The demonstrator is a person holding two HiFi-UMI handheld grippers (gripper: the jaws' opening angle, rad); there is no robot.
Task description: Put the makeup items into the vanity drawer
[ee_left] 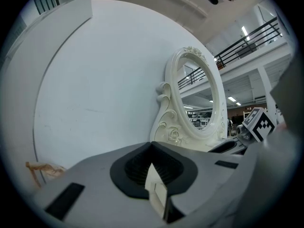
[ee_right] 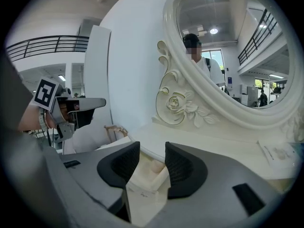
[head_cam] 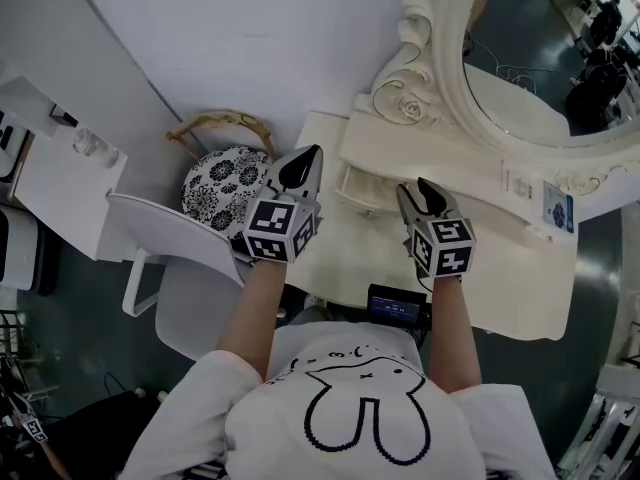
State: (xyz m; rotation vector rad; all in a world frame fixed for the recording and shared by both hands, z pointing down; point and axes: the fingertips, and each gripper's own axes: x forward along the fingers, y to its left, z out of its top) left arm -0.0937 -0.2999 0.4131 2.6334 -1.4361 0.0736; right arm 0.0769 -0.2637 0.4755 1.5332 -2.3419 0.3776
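Jaws of the right gripper (ee_right: 152,151) stand wide and empty, with the vanity drawer (ee_right: 145,182) at their twelve o'clock. The left gripper (ee_left: 152,145) is pinched closed on nothing. No makeup items show anywhere. An off-centre close could slip off the drawer's small knob or tug the drawer crooked. The print on the sticker (head_cam: 556,209) at the right gripper's three o'clock is too small to read.

A floral stool (head_cam: 222,183) adjoins a white chair (head_cam: 160,230).
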